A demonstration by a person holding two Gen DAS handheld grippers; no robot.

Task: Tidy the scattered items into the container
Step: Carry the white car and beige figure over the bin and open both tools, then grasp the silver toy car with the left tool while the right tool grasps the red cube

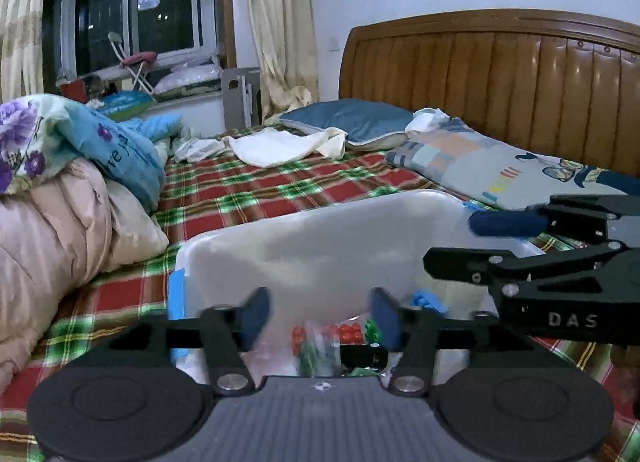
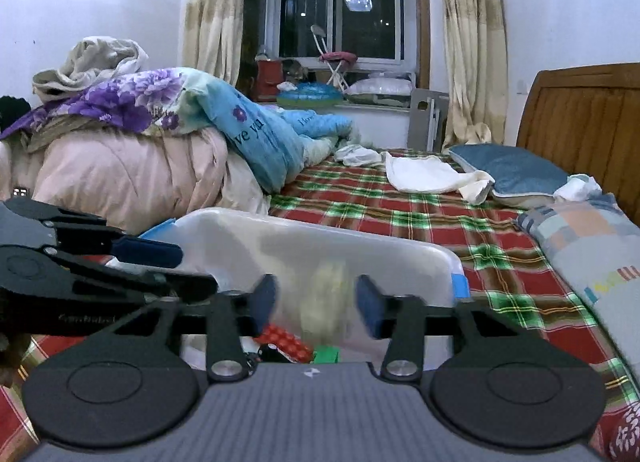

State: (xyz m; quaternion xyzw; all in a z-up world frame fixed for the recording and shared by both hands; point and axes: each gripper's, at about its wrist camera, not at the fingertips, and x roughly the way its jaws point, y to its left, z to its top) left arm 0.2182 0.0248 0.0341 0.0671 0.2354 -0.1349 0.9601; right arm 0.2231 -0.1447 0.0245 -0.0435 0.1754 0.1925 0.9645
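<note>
Left tool (image 1: 318, 316) agape, empty, over translucent container (image 1: 320, 238) on plaid bed (image 1: 280, 190). Right tool (image 2: 316, 304) likewise parted, gripping nothing. Small red and green items (image 1: 344, 336) inside container.

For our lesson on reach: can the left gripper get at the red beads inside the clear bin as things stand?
Probably yes: the left gripper hangs open above the clear bin, whose top is uncovered, with the red beads just below it.
</note>
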